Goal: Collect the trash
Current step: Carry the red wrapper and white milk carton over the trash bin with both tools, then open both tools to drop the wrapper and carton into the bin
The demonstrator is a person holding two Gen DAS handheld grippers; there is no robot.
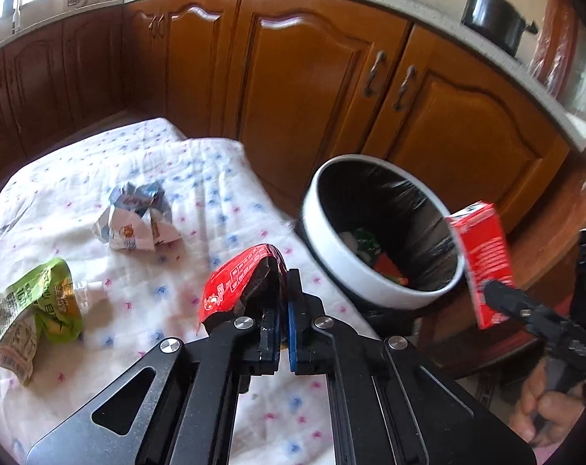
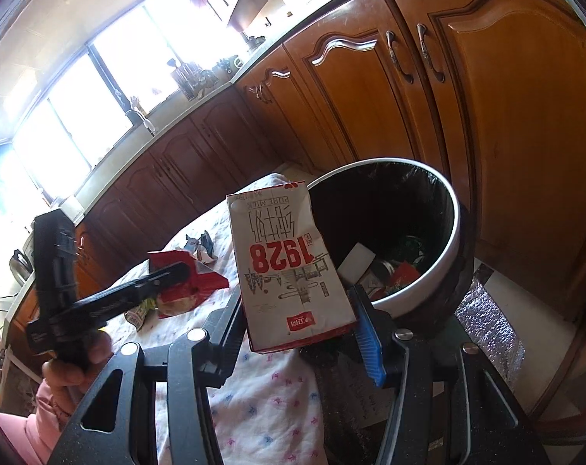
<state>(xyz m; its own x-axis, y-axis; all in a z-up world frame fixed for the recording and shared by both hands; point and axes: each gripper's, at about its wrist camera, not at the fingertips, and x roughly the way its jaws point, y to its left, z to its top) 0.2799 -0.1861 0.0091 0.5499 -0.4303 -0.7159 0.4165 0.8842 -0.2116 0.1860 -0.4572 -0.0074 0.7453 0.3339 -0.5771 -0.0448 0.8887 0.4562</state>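
My left gripper is shut on a red snack wrapper and holds it above the cloth-covered table. My right gripper is shut on a red and white milk carton, held beside the rim of the white bin. The carton also shows in the left wrist view, next to the bin. The bin has a black liner and some trash inside. A crumpled blue and white wrapper and a green pouch lie on the cloth.
Wooden cabinet doors stand right behind the table and bin. A black pot sits on the counter above. A silver foil mat lies on the floor to the right of the bin.
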